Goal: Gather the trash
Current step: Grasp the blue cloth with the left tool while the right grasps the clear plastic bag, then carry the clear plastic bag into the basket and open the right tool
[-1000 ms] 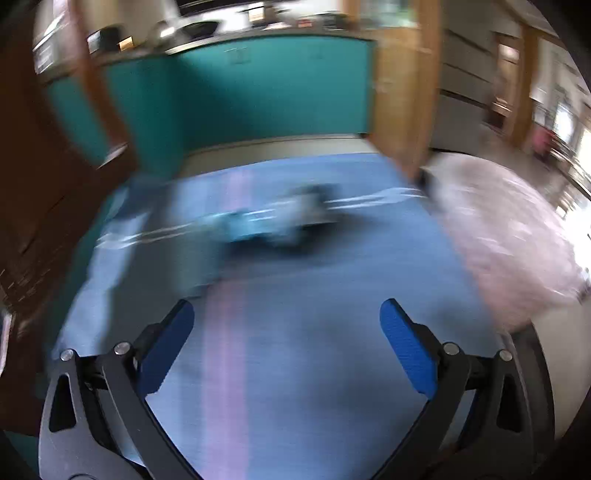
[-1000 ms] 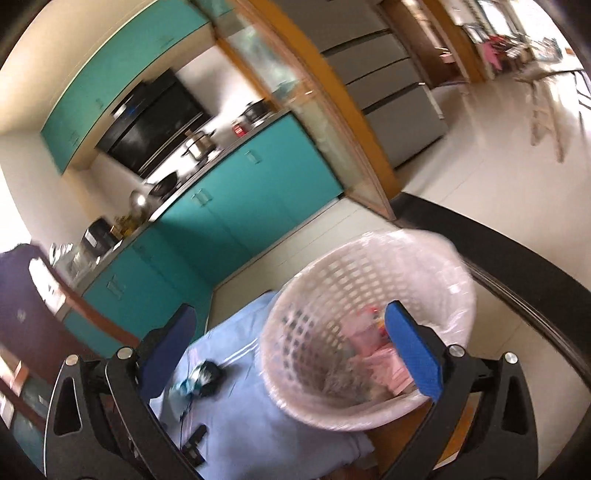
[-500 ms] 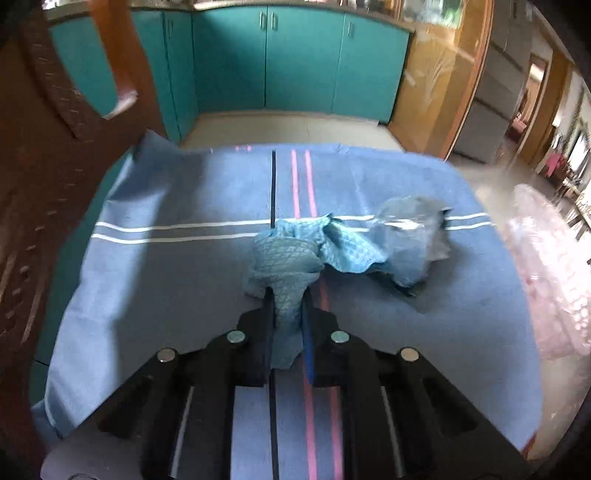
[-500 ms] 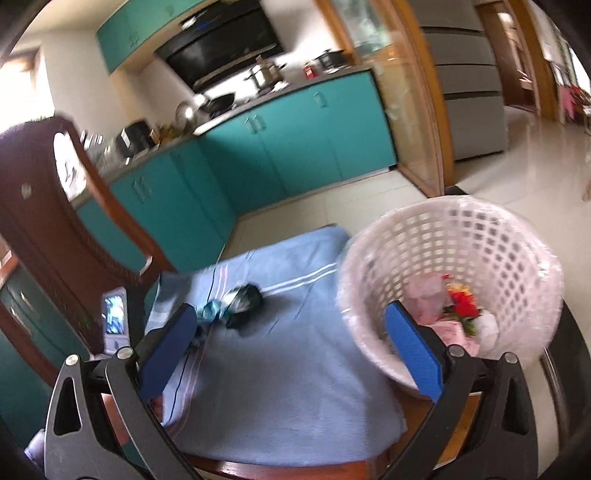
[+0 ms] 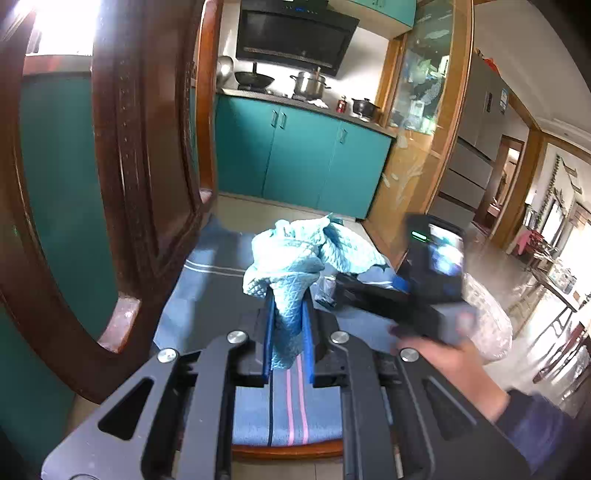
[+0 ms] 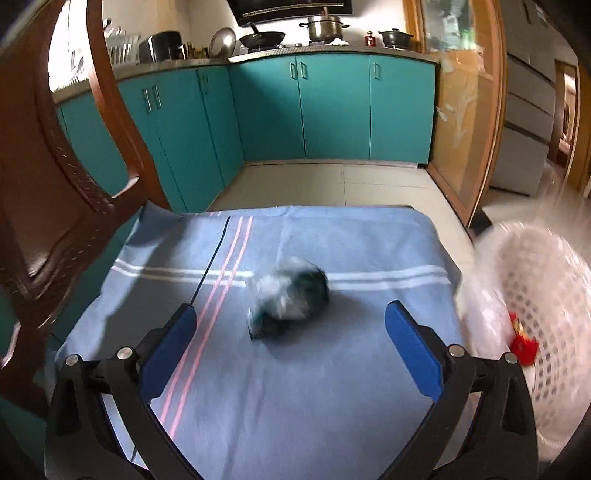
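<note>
my left gripper (image 5: 288, 325) lifts a crumpled light-blue quilted cloth (image 5: 295, 266), jaws clamped on it.
my right gripper (image 6: 291, 332), jaws apart, hovers over a dark crumpled wrapper (image 6: 290, 299) on the blue-clothed worktop (image 6: 332, 387).

Quilted teal cloth rag (image 5: 295, 258): soft, diamond-stitched, matt. Left gripper (image 5: 289, 332): matt black plastic frame, blue rubbery pads, shiny metal screws. Tablecloth (image 6: 332, 406): matt woven blue fabric, pink and white stripes. Chair back (image 5: 147, 166): dark carved wood, glossy varnish. Laundry-style basket (image 6: 546, 314): white perforated plastic, clear film liner. Crumpled wrapper (image 6: 291, 295): shiny, blurred. Cabinets (image 6: 332, 110): smooth teal, satin. Pot (image 6: 324, 29): polished metal.
</note>
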A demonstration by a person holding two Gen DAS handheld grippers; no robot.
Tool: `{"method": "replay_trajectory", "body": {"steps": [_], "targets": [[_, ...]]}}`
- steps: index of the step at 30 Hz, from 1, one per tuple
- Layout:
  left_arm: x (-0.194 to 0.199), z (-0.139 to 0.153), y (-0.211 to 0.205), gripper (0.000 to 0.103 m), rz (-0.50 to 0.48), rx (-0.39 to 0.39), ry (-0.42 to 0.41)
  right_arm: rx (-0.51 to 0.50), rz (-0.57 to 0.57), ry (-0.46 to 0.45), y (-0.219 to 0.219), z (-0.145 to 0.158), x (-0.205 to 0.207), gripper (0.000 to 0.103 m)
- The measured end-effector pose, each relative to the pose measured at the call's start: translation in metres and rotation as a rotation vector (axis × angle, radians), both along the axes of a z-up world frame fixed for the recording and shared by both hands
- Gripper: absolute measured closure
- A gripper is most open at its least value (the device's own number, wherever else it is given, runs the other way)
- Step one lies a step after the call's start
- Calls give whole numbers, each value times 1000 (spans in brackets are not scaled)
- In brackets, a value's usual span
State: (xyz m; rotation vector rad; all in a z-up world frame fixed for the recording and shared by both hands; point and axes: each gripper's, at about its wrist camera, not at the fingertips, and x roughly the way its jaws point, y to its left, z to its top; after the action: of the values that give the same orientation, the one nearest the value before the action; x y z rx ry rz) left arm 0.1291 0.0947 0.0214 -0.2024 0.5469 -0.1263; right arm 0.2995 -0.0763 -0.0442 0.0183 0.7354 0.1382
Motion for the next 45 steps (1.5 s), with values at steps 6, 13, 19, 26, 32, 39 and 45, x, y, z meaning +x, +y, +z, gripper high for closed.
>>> {"method": "replay_trajectory", "body": {"steps": [6,13,19,26,32,39,45], "targets": [[6,5,10,89,17,-16,-11,-96,30,91,29,-22,45,31],[-3,0,10,89,9,-14,6,-106,68,44,27,1,-4,50],[-2,-4,-2,89,-19,6,20,-15,60,-78,-21,55,-97,50],[5,-18,-20,89,-52,40,57,50,17,-110,-62,62,-156,50],[11,-31,-34,89,-60,77,85,60,2,-91,-71,50,-154,50],[20,-38,-36,89,-59,81,106,71,14,-84,-75,48,-156,50],[19,-43,-41,89,-67,92,113,76,17,-83,-75,48,-156,50]]}}
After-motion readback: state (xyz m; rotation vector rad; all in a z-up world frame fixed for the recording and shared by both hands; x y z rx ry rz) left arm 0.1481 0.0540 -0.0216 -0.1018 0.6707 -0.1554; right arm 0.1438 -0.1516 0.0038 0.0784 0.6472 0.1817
